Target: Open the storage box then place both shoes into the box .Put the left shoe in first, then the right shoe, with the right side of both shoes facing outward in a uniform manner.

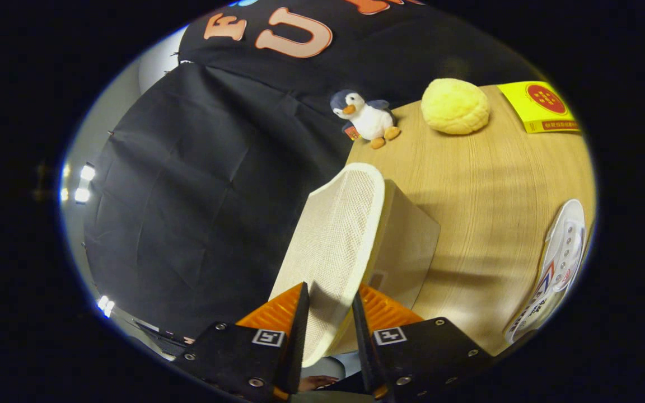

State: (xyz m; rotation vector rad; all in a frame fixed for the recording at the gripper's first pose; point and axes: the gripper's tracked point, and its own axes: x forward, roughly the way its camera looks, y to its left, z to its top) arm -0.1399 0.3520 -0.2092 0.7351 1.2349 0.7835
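The hand-held gripper (329, 313) is narrowed onto the mesh lid (333, 246) of the box (406, 246), both fingers pressing its edge, one on each face. The lid stands raised on edge, its long axis running away from the fingers toward the penguin (366, 117). The box body sits just behind the lid on the counter (485, 190). A shoe (557, 268) lies well off to the right, lengthwise roughly parallel to the lid; its printing is too small to read. Beyond are a yellow bun (455, 106) and a yellow packet (541, 106), label unreadable.

One storage box (367, 246) with one mesh lid (333, 246) pinched in the one claw (329, 313), one shoe (557, 268), one toy penguin (364, 117), one yellow bun (455, 106), one yellow packet (541, 106).
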